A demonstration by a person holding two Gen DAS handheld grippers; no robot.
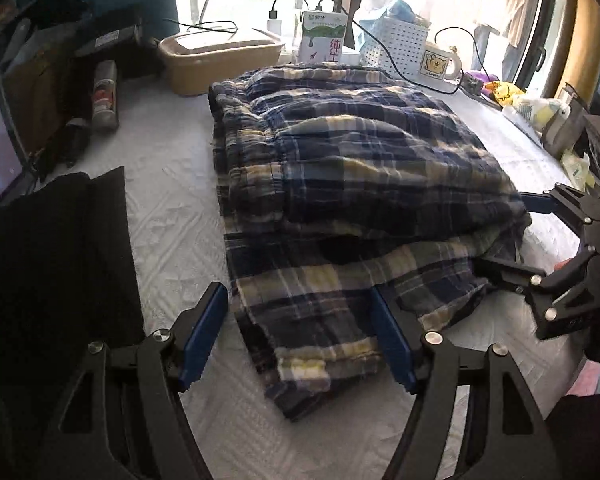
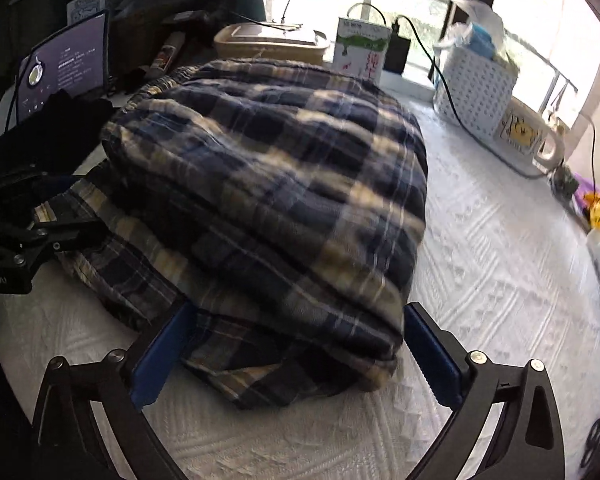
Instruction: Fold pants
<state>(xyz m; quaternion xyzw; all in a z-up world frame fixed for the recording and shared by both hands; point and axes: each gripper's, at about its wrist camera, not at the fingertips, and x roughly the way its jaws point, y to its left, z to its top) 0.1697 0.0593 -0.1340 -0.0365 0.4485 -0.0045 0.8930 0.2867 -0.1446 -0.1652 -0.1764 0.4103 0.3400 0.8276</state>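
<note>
Plaid pants [image 1: 360,184] folded into a thick bundle on the white textured cover [image 1: 172,216], both tools at the near edges.

Left gripper [image 1: 300,336] spread wide, blue pads straddling the lower hem corner – nothing pinched, cloth lying between the fingers. Right gripper [image 2: 292,352] likewise wide apart, its fingers flanking the folded end, one finger tucked in under the top fold – gripping nothing. Ahead of both, past the bundle: beige lidded box [image 1: 220,56], milk carton [image 1: 324,36], white perforated basket [image 2: 476,88], bear mug [image 1: 438,62].
</note>
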